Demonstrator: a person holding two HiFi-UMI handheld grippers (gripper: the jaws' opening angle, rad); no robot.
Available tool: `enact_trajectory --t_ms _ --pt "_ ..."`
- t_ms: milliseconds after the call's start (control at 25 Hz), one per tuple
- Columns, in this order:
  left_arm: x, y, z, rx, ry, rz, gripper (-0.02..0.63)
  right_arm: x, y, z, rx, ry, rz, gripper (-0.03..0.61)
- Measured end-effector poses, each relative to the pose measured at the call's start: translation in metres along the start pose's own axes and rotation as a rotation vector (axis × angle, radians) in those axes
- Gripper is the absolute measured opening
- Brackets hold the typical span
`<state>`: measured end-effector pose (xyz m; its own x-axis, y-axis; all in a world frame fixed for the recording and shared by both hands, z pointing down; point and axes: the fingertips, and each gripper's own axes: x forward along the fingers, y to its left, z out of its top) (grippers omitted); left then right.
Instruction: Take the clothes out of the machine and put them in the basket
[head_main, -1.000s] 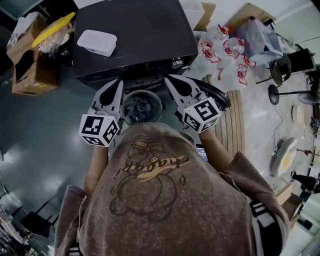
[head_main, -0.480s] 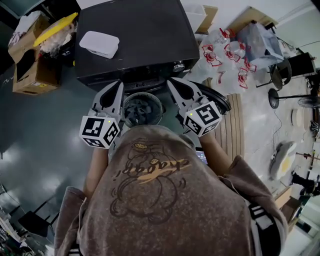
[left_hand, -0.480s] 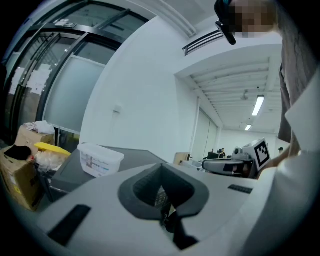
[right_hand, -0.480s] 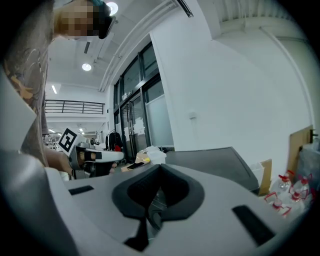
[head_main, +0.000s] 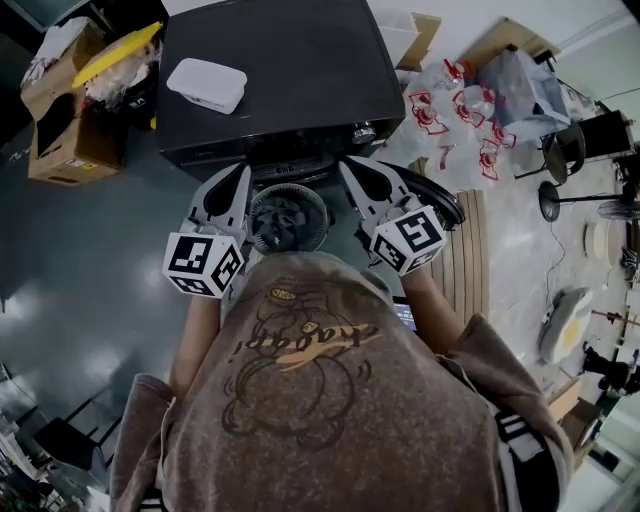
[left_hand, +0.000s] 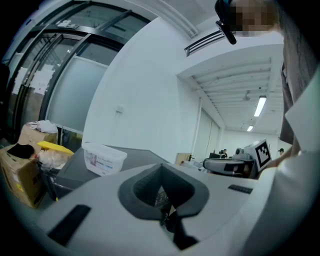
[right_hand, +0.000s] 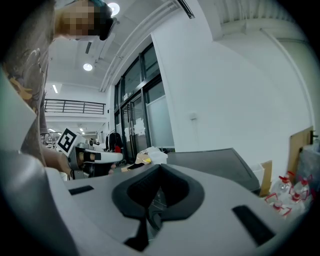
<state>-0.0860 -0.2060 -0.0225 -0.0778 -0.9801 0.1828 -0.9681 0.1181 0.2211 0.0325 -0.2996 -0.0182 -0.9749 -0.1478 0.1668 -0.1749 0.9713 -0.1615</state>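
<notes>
Left claw (head_main: 238, 172) and right claw (head_main: 352, 166) hang clenched and empty, flanking the basket (head_main: 290, 191) before the machine (head_main: 270, 70). The basket looks dark inside: loading or done, unclear.

Unreadable script on the shirt (head_main: 300, 345)

A white rectangular plastic box with a lid (head_main: 206, 84) lies toward the upper left of the head view. Farther left, an open brown cardboard box (head_main: 62, 150) stands on the dark glossy floor (head_main: 80, 260), and above it a flat yellow sheet (head_main: 118, 52) lies tilted over a second carton of clutter. On the right, a heap of clear plastic bags with red print (head_main: 440, 110) is piled up. A slatted wooden board (head_main: 468, 250) lies below them, and a black round-based stand (head_main: 548, 185) is just beside it.
</notes>
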Motion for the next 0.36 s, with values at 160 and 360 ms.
enact_trajectory --t_ms 160,360 --pt "-0.004 0.001 0.000 0.000 -0.001 0.009 0.006 0.000 0.002 0.001 0.003 -0.002 0.001 -0.005" --pt "-0.013 0.008 0.000 -0.004 -0.015 0.036 0.006 0.002 0.008 0.001 0.002 -0.001 0.009 -0.005"
